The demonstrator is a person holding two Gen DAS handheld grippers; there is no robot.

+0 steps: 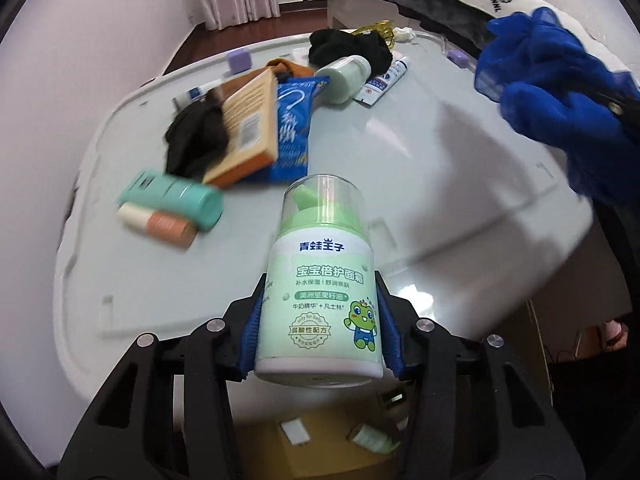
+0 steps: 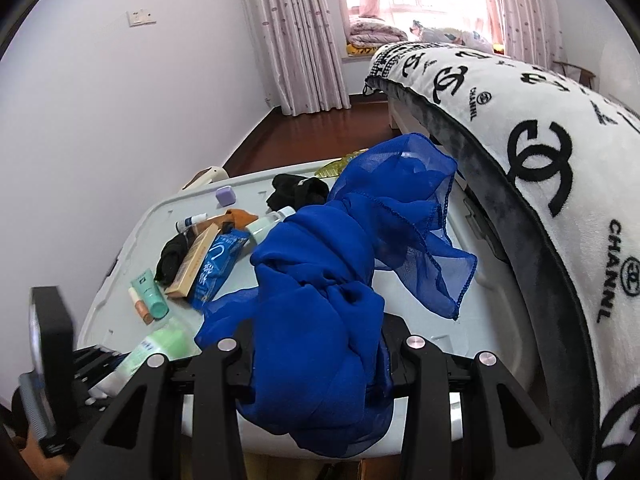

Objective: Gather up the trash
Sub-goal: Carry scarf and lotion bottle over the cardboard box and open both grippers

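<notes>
Above the near edge of the lid (image 1: pixel 460 152), we clamp the lotion bottle (image 1: pixel 320 288) in our left gripper (image 1: pixel 320 340) and the blue scarf (image 2: pixel 320 320) in our right gripper (image 2: pixel 320 364), likely for binning.

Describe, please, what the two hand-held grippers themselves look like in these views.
Both look alike. The left hand-held gripper has matte black angular linkage arms with cut-out slots, round silver pivot bolts and ribbed blue pads. The right hand-held gripper shows the same black arms and silver bolts; its pads are hidden. No cables or sleeves show.
</notes>
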